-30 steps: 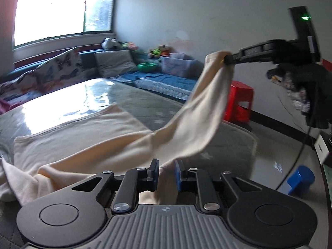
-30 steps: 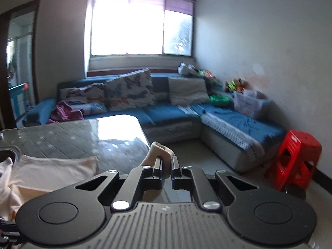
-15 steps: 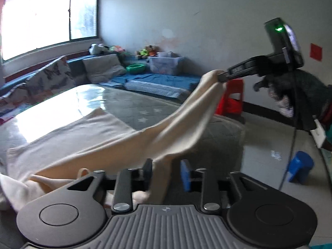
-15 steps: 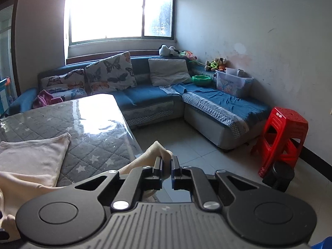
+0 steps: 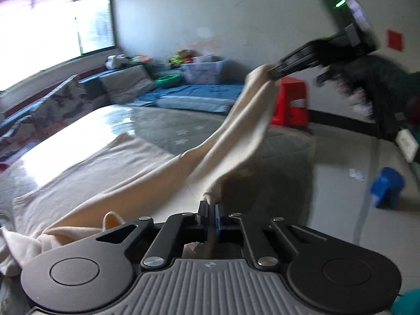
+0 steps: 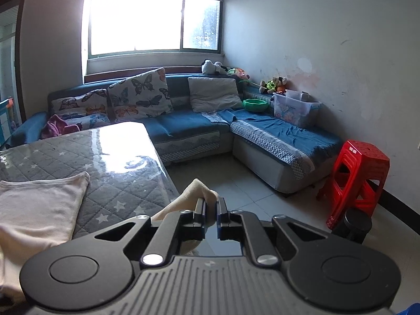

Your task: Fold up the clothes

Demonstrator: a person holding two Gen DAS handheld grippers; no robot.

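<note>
Folding barely begun: both the left hand-held gripper (image 5: 210, 207) and right hand-held gripper (image 6: 210, 204) clamping the cream garment (image 5: 236, 134), stretching it above the bench (image 6: 126, 181), remainder lying unfolded.

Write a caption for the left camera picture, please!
Both tongs, left and right, pinch the cream garment, lifting one part above the table.

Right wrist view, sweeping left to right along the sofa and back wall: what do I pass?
Pink cloth heap → butterfly cushion → plain grey cushion → green bowl → clear storage box → red stool.
</note>
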